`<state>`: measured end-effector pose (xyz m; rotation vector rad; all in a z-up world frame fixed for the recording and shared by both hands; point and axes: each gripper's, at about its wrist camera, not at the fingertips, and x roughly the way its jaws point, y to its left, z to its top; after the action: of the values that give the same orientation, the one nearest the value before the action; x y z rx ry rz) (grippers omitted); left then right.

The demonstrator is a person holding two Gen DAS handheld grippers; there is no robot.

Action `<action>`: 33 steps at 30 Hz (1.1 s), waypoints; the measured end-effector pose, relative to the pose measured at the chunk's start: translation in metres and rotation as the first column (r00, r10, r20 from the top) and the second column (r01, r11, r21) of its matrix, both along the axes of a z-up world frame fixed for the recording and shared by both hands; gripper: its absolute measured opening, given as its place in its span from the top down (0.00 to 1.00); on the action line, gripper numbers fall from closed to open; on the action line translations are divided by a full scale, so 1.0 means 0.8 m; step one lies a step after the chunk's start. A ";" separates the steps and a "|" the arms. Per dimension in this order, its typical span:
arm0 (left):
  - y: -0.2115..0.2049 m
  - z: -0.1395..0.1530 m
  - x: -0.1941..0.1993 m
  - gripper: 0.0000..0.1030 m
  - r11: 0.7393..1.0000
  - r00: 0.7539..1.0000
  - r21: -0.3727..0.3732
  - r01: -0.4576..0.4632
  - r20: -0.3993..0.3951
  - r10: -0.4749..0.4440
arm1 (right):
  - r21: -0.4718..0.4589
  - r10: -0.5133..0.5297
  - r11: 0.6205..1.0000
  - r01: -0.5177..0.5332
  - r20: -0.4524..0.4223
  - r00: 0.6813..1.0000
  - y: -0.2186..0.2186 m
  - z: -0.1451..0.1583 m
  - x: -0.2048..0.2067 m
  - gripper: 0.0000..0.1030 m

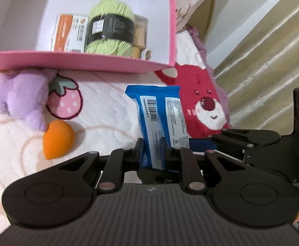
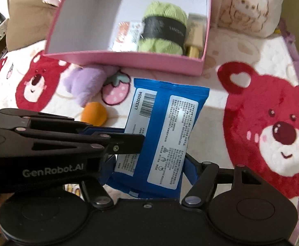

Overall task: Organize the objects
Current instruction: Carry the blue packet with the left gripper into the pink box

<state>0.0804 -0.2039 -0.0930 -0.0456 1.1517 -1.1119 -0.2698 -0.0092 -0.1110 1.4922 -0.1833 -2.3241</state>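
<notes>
A blue packet with white labels is held above the bed; it also shows in the right wrist view. My left gripper is shut on its lower left edge. My right gripper is around the packet's bottom, its fingers mostly hidden behind the packet, so its grip is unclear. A pink box stands ahead and holds green yarn, an orange-white pack and a tan box. A purple plush and an orange sponge lie on the blanket before the box.
The bed is covered by a white blanket with red bear prints and a strawberry print. A pillow lies behind the box on the right. A beige curtain hangs at the right.
</notes>
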 end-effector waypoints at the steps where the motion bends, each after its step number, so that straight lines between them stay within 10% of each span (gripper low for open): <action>1: 0.006 0.007 -0.003 0.87 1.000 1.000 -0.012 -0.003 0.009 0.003 | 0.004 -0.003 1.000 0.003 -0.013 1.000 -0.002 0.006 0.003 0.28; 33: 0.196 0.182 -0.058 0.87 0.997 0.960 -0.081 -0.021 0.277 0.043 | 0.000 0.058 0.998 -0.061 -0.284 0.957 -0.103 0.191 0.122 0.28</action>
<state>0.0341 -0.0475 0.0526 0.0321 0.8535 -1.0949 -0.1718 -0.0920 0.0414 1.1243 -0.0706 -2.4509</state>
